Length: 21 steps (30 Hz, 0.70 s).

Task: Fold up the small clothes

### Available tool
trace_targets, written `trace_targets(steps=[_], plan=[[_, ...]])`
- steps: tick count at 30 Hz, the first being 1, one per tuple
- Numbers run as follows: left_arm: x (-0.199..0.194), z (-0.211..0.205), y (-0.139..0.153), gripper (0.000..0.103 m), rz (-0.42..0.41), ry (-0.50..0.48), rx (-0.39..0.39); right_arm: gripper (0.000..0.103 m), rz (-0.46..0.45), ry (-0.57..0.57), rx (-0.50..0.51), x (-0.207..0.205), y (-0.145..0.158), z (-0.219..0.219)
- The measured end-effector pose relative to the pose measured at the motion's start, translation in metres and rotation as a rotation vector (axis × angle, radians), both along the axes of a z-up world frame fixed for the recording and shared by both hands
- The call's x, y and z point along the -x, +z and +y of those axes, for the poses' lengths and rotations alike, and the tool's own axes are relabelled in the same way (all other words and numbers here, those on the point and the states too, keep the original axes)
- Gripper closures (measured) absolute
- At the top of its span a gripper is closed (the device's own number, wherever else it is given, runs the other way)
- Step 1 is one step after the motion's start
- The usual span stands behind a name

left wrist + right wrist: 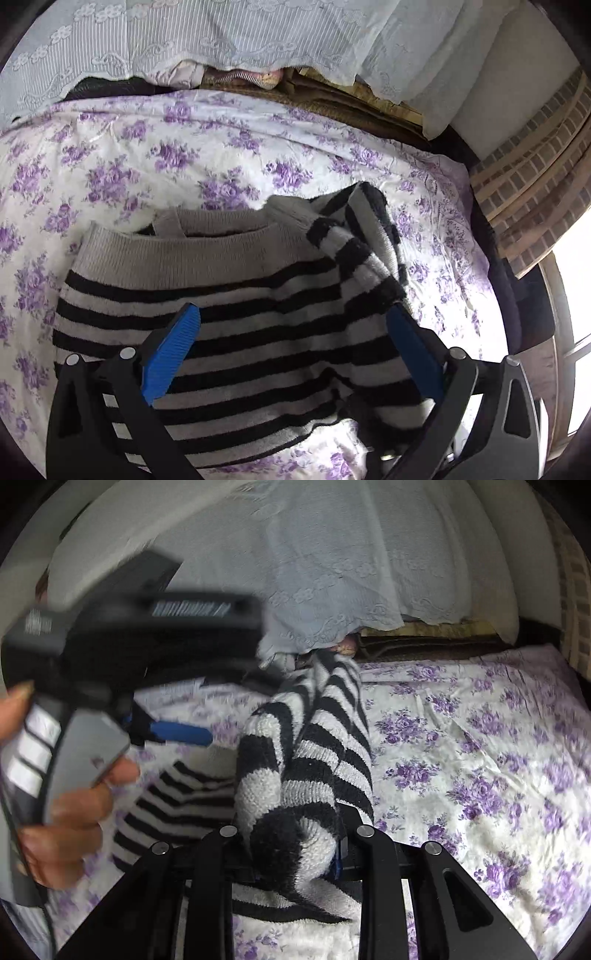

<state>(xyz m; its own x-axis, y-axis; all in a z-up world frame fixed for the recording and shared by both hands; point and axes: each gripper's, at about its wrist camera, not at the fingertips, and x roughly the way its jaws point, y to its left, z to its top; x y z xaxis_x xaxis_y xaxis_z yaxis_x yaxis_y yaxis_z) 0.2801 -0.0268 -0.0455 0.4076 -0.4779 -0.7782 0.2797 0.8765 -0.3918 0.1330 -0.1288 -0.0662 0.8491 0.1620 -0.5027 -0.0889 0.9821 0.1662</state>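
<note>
One striped sweater (236, 354) on floral bedsheet (147, 158); right gripper (295, 845) clamped on its sleeve (310, 760), left gripper (295, 332) spread wide, empty

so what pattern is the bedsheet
White with purple flowers, clearest in the left wrist view: bedsheet.

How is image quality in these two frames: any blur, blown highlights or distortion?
Left wrist view: sharp; striped sweater crisp, window at right blown white, fisheye bending the edges. Right wrist view: left gripper and the hand holding it smeared by motion blur; the pinched sleeve and floral sheet are sharper.
</note>
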Motion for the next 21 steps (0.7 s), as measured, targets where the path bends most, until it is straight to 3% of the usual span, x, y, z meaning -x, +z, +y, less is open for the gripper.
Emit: trace_targets(steps=[4, 9, 12, 13, 14, 17, 21], plan=[[0.009, 0.019, 0.014, 0.005, -0.034, 0.005, 0.158, 0.076, -0.009, 0.024, 0.031, 0.001, -0.002, 0.01], [0.006, -0.004, 0.004, 0.005, -0.005, -0.067, 0.082, 0.076, -0.031, 0.044, 0.085, 0.006, -0.003, 0.024], [0.004, -0.007, -0.01, 0.009, 0.062, -0.119, 0.189, 0.076, -0.032, 0.043, 0.087, 0.004, -0.004, 0.025], [0.003, -0.008, -0.013, 0.032, 0.073, -0.126, 0.203, 0.076, -0.033, 0.044, 0.089, 0.004, -0.004, 0.025], [0.002, -0.01, -0.014, 0.061, 0.077, -0.136, 0.203, 0.076, -0.034, 0.044, 0.09, 0.003, -0.004, 0.025], [0.001, -0.01, -0.015, 0.076, 0.057, -0.136, 0.189, 0.076, -0.039, 0.033, 0.096, 0.005, -0.004, 0.026], [0.002, -0.002, -0.01, 0.077, 0.025, -0.133, 0.198, 0.076, -0.052, 0.038, 0.121, 0.005, -0.002, 0.034]])
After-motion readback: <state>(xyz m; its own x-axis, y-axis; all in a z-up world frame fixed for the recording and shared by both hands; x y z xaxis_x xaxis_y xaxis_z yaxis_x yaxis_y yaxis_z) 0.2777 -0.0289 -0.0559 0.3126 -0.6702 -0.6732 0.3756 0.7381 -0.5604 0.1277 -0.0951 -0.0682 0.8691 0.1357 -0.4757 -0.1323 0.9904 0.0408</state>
